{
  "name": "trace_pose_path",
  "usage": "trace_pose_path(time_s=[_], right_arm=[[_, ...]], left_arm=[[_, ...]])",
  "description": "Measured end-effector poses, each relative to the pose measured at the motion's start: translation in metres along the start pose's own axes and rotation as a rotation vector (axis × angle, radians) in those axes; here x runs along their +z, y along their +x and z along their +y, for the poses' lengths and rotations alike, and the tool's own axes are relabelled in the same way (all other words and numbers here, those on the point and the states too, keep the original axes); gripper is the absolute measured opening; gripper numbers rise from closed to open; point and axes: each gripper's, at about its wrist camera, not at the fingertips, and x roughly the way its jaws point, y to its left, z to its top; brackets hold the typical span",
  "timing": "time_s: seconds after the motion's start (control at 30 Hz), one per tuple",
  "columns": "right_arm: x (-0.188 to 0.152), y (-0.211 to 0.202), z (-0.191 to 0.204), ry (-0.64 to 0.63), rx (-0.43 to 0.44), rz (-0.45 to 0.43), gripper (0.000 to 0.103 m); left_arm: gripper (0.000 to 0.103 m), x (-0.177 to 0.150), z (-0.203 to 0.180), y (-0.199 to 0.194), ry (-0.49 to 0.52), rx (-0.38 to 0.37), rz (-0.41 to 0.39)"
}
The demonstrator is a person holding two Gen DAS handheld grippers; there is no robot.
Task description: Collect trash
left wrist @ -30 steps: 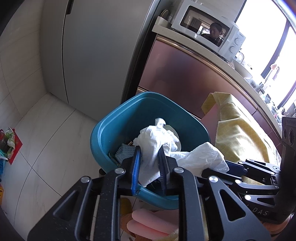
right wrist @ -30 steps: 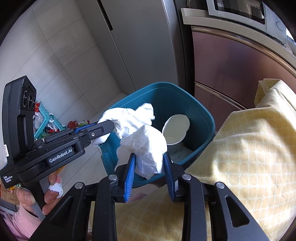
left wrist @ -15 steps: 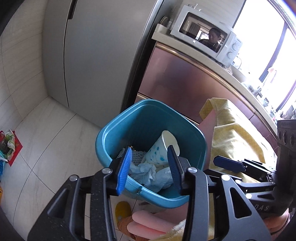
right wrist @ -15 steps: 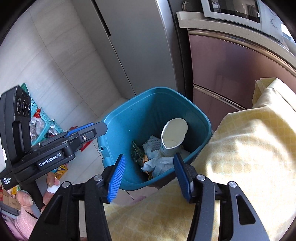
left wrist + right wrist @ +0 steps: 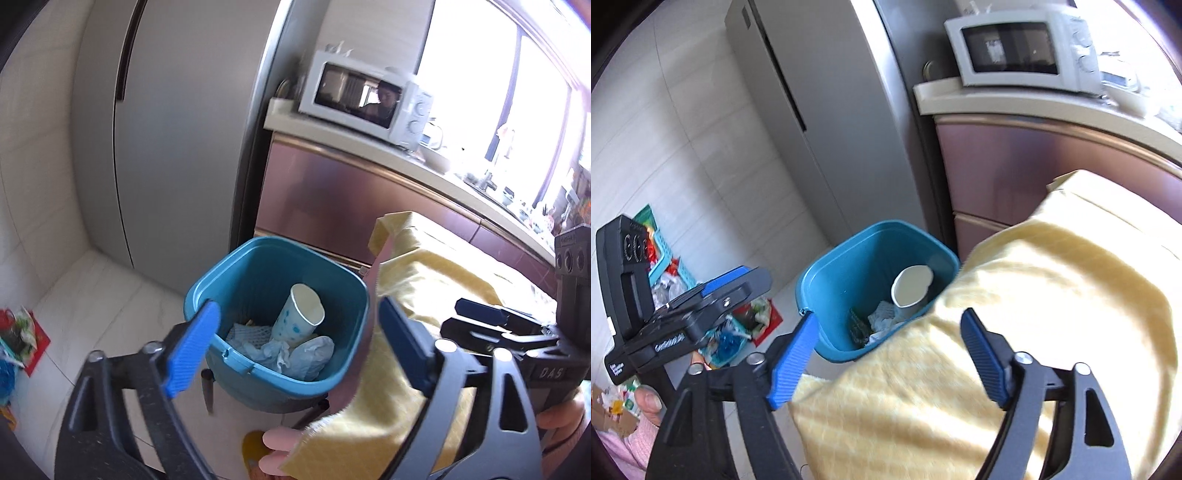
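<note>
My left tongs (image 5: 295, 347) are spread wide and hold nothing, poised above the blue bin (image 5: 354, 295); my right tongs (image 5: 886, 350) gape just as empty over the yellow cloth (image 5: 1052, 302) on the tabletop, so both are free for more litter; the trash, crumpled tissues (image 5: 288, 354) beside a paper cup (image 5: 299, 314), lies inside the bin; the dark scrap there may be a wrapper, the blur hides it.
</note>
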Motion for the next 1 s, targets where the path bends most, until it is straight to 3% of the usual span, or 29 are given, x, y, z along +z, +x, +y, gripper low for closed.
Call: trace_pose_path(time_s=[0.23, 0.37, 0.7, 1.0], right_arm=[[-0.021, -0.049, -0.008, -0.005, -0.101, -0.132, 0.094], [-0.033, -0.075, -0.012, -0.005, -0.178, -0.208, 0.096], [-0.063, -0.134, -0.024, 0.026, -0.360, -0.392, 0.096], [-0.091, -0.167, -0.026, 0.034, -0.496, -0.493, 0.096]], left_arm=[[0.098, -0.011, -0.034, -0.031, 0.068, 0.014, -0.079], [0.098, -0.015, -0.056, -0.045, 0.099, 0.001, -0.122], [0.098, -0.025, -0.107, -0.075, 0.174, -0.032, -0.243], [0.098, -0.034, -0.148, -0.088, 0.254, -0.020, -0.299]])
